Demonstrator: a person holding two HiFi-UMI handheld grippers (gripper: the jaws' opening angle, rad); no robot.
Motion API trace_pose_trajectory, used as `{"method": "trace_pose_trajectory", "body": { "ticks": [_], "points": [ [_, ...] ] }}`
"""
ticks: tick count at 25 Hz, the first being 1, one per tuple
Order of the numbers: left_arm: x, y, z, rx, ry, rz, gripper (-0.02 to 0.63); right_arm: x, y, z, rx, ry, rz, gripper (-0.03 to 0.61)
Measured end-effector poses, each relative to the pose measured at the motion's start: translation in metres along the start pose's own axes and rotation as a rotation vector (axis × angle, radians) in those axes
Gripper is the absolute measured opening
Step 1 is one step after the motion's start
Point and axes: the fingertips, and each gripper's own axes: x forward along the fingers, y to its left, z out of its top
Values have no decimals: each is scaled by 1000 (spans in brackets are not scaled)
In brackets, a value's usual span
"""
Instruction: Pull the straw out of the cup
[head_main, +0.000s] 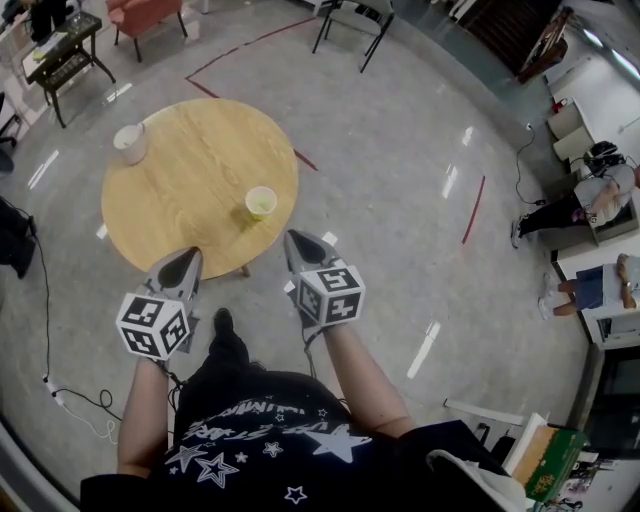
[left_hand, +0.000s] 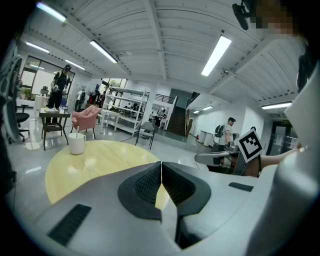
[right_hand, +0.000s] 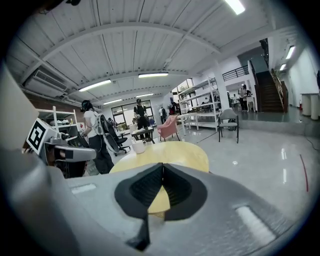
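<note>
A white cup (head_main: 130, 142) stands near the far left rim of the round wooden table (head_main: 190, 170). In the left gripper view the white cup (left_hand: 76, 144) has a thin straw (left_hand: 77, 132) sticking up from it. A small yellow-green cup (head_main: 261, 202) sits near the table's right side. My left gripper (head_main: 190, 256) hovers at the table's near edge, jaws shut and empty (left_hand: 161, 165). My right gripper (head_main: 292, 238) is beside it just right of the table, also shut with nothing held (right_hand: 162, 166). Both are well short of the white cup (right_hand: 138, 146).
A black side table (head_main: 62, 55) and a pink armchair (head_main: 145, 15) stand beyond the wooden table, a dark chair (head_main: 355, 25) at the back. Red tape lines (head_main: 473, 210) mark the floor. A cable (head_main: 60, 395) lies at the left. People sit at the right (head_main: 590, 200).
</note>
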Motion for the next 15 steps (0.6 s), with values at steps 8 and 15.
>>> {"method": "trace_pose_trajectory", "body": {
  "ticks": [8,15],
  "points": [
    [25,29,5,-5,42,-50,9,36,0,-6,9,60,-26,2],
    [51,37,13,-2,66,-101,9,55,-13,-11,53,116,-47,84]
  ]
}}
